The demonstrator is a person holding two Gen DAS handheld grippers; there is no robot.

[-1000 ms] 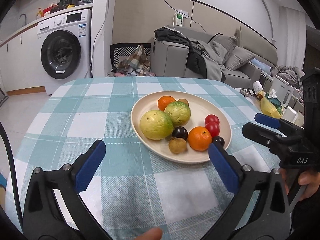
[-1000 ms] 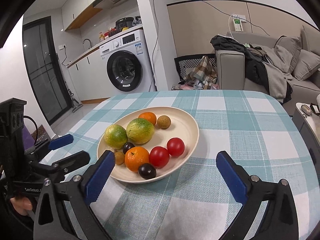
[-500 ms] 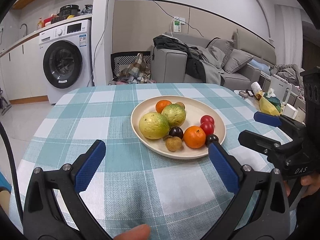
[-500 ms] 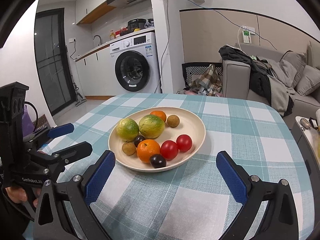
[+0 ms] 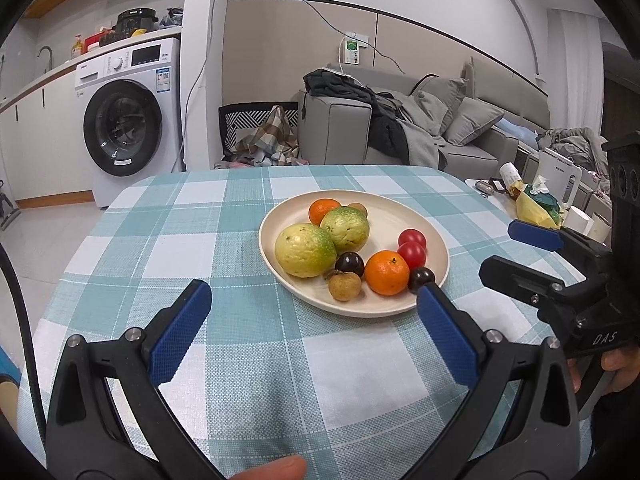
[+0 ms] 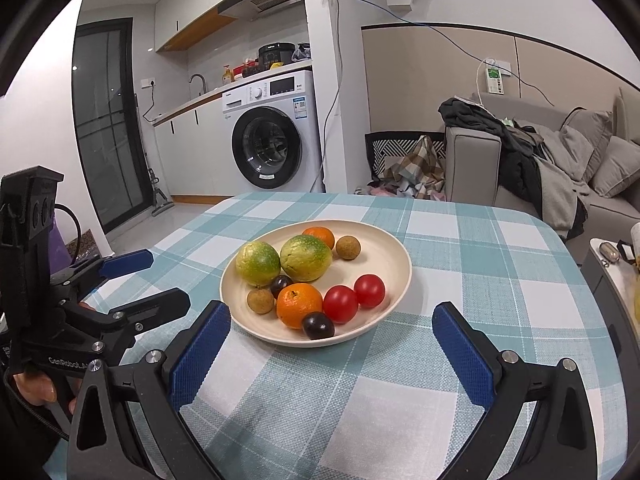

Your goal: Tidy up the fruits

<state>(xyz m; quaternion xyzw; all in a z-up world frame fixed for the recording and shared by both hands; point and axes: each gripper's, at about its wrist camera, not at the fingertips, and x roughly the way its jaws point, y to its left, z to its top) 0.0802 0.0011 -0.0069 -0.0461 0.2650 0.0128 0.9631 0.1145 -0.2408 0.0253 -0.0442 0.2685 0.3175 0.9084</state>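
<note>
A cream plate [image 5: 438, 240] [image 6: 394, 254] sits on a teal checked tablecloth and holds two green-yellow guavas [image 5: 305, 250] [image 6: 305, 257], two oranges [image 5: 387, 272] [image 6: 299, 305], two red tomatoes [image 5: 412, 246] [image 6: 340, 303], two dark plums [image 5: 349, 264] [image 6: 318, 325] and two brown longans [image 5: 344, 285] [image 6: 347, 247]. My left gripper [image 5: 310, 316] stands open near the plate's front-left rim. My right gripper [image 6: 332, 338] stands open just before the plate's near rim. Neither holds anything. Each gripper shows in the other's view: the right gripper [image 5: 520, 254], the left gripper [image 6: 150, 280].
A side table [image 5: 492, 192] at the right carries a white kettle [image 5: 558, 178], a yellow bag and cups. Beyond the table are a washing machine [image 5: 128, 120], a grey sofa [image 5: 400, 128] with clothes, and a basket. A fingertip [image 5: 272, 470] shows at the bottom edge.
Both grippers have drawn back and tilted up a little, so the plate sits farther off and more of the room shows. Both stay open; the fruits have not moved.
</note>
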